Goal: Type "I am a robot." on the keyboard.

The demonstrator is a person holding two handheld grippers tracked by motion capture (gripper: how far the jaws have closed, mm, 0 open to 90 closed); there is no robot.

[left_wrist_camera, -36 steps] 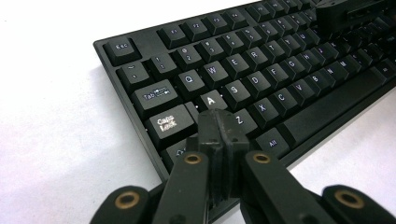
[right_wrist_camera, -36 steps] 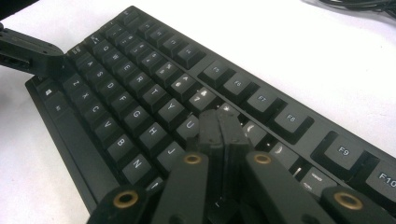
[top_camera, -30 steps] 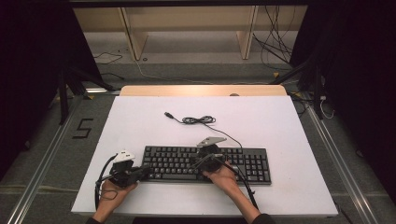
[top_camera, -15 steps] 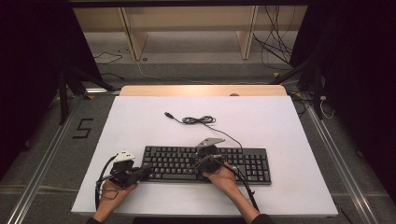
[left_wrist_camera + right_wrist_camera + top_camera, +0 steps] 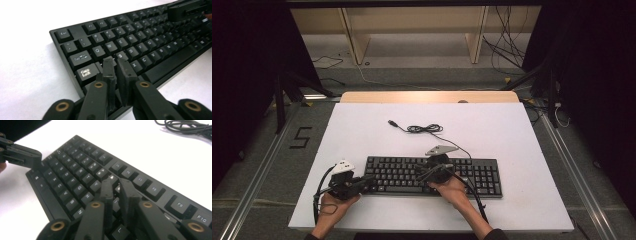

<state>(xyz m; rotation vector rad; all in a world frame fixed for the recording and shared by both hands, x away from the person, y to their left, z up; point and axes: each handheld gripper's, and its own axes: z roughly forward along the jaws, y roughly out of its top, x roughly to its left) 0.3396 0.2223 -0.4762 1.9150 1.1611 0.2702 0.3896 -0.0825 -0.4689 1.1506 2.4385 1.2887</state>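
Both claws are nearly pressed together, a thin gap showing as their jaws have just been opening, pinching nothing. The left claw hovers over the A and S keys, the right claw over mid-board keys of the black keyboard, which lies on the white bench; its coiled cable lies beyond the claws.
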